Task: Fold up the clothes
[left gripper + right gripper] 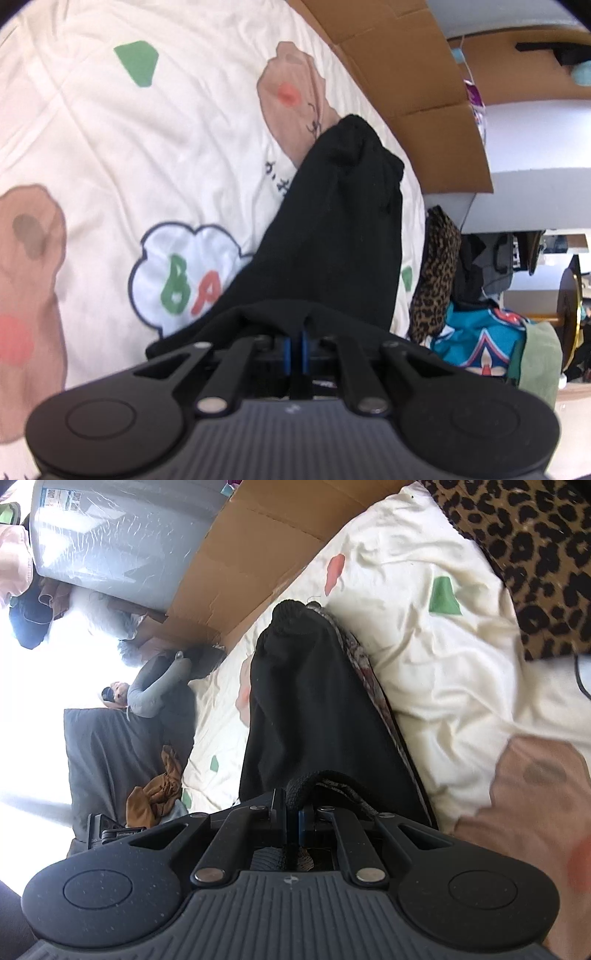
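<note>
A black garment [332, 229] stretches away from my left gripper [295, 332] across a cream cartoon-print bedsheet [110, 140]. The left jaws are shut on the garment's near edge, and cloth drapes over the blue pads. In the right wrist view the same black garment [306, 709] runs forward over the bedsheet [443, 657], with a patterned lining showing along its right side. My right gripper [293, 805] is shut on a thick ribbed hem of it. The garment's far end [291, 613] bunches up near the cardboard.
Brown cardboard [424, 85] lines the bed's far side. A leopard-print cloth [436, 273] and a teal garment [480, 339] lie off the bed's edge. In the right view are the leopard-print cloth [524, 554], a grey pillow [122, 753] and a tan garment [155, 794].
</note>
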